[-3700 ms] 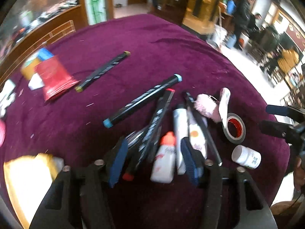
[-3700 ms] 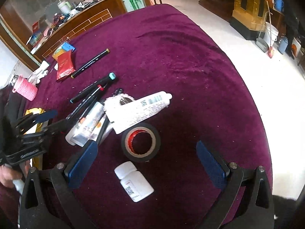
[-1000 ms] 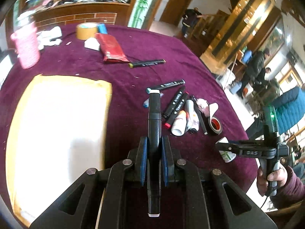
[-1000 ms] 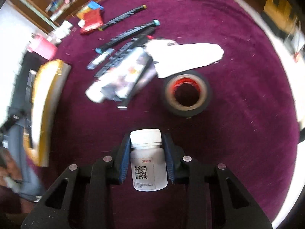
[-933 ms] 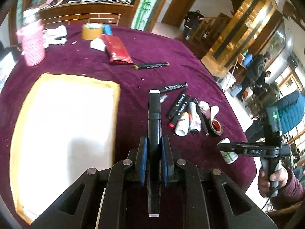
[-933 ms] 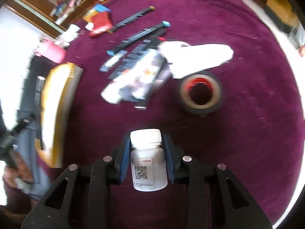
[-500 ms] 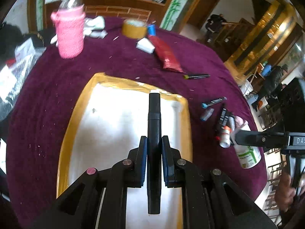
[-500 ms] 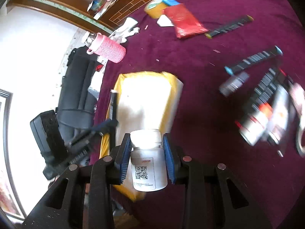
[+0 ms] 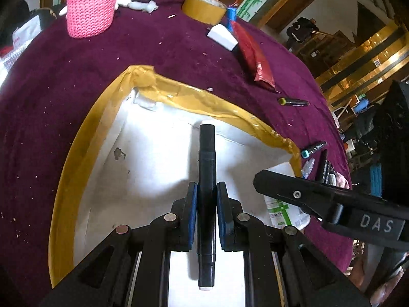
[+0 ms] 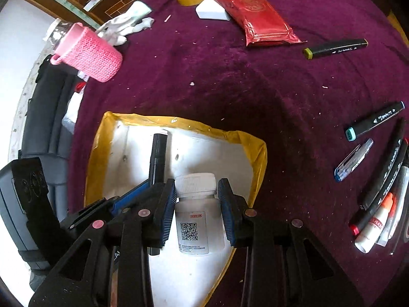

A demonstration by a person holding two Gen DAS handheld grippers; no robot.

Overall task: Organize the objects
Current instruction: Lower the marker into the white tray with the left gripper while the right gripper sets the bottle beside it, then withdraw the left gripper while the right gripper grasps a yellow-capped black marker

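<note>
Both loads now over the yellow-rimmed box point(image 9: 194, 97): left fingers point(image 9: 192, 199) clamping forward-pointing marker point(image 9: 206, 158), right fingers point(image 10: 169, 204) apparently gripping white bottle point(image 10: 196, 209).

The left gripper point(image 9: 206, 204) clamps a black marker point(image 9: 206, 168) between its 2 blue pads point(image 9: 192, 209), the marker pointing straight ahead over the white inside of a yellow-taped box point(image 9: 179, 94). At the right, the right gripper point(image 9: 301, 197) reaches in over the box's near corner with a white bottle point(image 9: 283, 212) under its black finger. On the purple cloth point(image 9: 127, 51) beyond stand a pink knitted holder point(image 9: 89, 5), a tape roll point(image 9: 203, 7), a red packet point(image 9: 253, 56) and loose markers point(image 9: 294, 101).
</note>
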